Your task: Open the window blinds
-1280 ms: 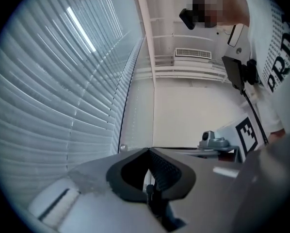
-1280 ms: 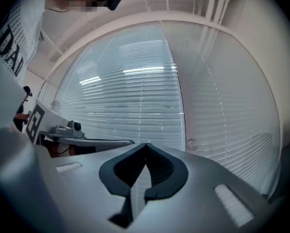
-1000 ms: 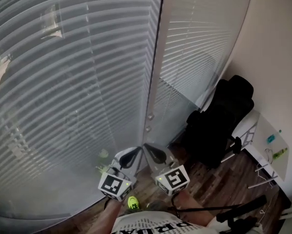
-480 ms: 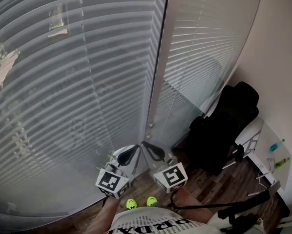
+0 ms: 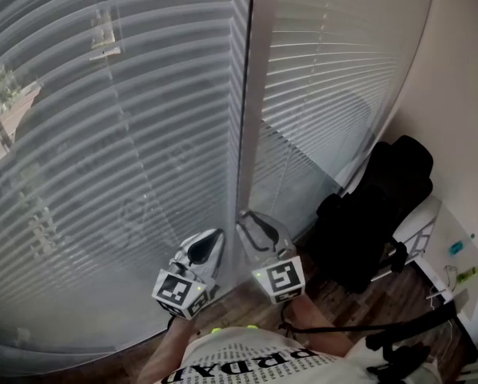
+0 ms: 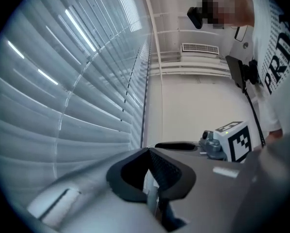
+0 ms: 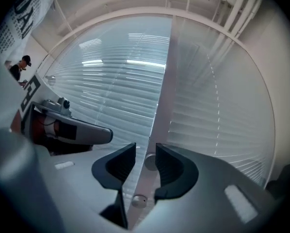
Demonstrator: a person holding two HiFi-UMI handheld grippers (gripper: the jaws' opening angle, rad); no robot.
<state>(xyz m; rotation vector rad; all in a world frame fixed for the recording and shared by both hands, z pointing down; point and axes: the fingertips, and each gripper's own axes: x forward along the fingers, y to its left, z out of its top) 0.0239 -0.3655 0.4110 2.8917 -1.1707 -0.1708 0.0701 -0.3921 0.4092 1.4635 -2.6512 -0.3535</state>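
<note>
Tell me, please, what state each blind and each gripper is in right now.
Left blind: lowered, slats tilted, partly see-through.
Right blind: lowered, slats look closed.
Left gripper: jaws together at the tips.
Right gripper: open, jaws have just been opening, nothing gripped between them.

Home-office type rm, tall window blinds (image 5: 103, 174), wood floor (image 5: 347, 298), black chair (image 5: 383, 206), white desk (image 5: 447, 258)

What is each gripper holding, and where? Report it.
Left gripper: fingers shut on a thin pale cord; which part cannot be told. Right gripper: nothing; its fingers have just been opening, empty before the window frame.
</note>
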